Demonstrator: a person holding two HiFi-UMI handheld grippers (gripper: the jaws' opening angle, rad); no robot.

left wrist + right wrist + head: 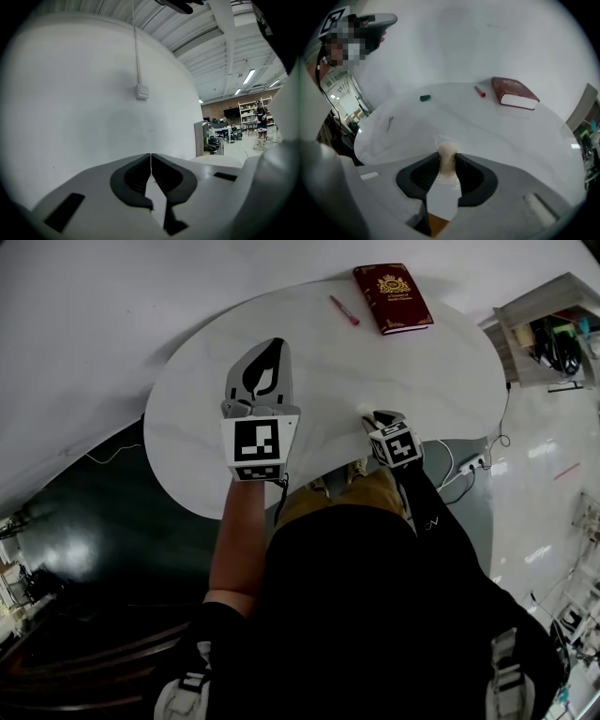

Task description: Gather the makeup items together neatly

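One item in play: right gripper (449, 157) pinches the beige soft puff (447, 151) at the near edge of the table (187, 427), left gripper (151, 157) closed and empty, so keep the squeeze light and set it beside the red pencil (344, 310).

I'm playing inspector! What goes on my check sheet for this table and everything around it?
Surface: round glossy white table.
Job's things: thin red stick; small green piece; thin dark stick; pale beige soft lump.
Clutter: dark red hardback book.
Grippers: left gripper shut, empty, held above the table; right gripper shut on the lump.
Cables: white power strip with cord on the floor.
Surroundings: white wall, shelf unit, shiny floor.
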